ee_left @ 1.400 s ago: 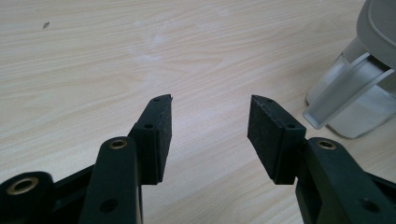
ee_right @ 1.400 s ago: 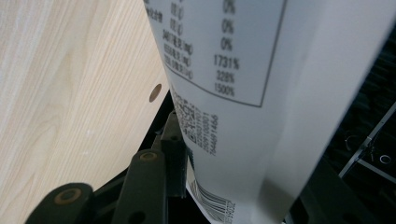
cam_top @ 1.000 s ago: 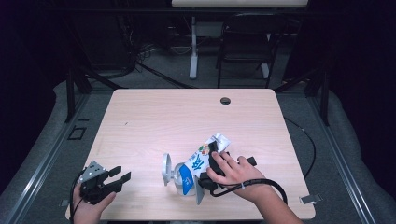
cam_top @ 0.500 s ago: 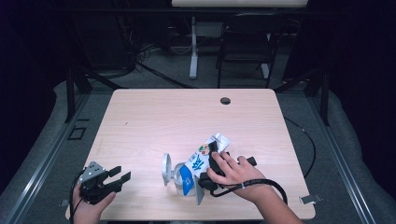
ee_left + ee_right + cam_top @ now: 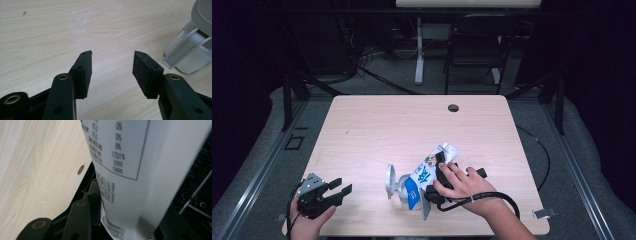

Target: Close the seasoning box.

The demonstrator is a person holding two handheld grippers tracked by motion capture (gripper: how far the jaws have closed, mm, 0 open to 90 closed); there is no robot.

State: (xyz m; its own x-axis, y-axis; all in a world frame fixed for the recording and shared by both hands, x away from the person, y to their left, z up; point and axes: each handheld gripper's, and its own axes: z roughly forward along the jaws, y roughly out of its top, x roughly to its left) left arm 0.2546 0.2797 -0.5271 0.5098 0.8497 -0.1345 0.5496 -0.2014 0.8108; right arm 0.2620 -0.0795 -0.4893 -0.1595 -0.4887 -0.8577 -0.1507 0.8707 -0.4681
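My right gripper (image 5: 439, 182) clamps carton (image 5: 426, 172), tilted over grey jug (image 5: 399, 186). My left gripper (image 5: 337, 191) open, nothing between pads, low over table (image 5: 377, 125).

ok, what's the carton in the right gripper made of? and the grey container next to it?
Carton: looks like coated paperboard, smooth with a slight sheen; printed nutrition panel, barcode and a folded edge show in the right gripper view.
Grey container: likely moulded plastic, matte and partly translucent, with rounded edges; can't rule out other materials.
Right gripper is clamped on the carton.
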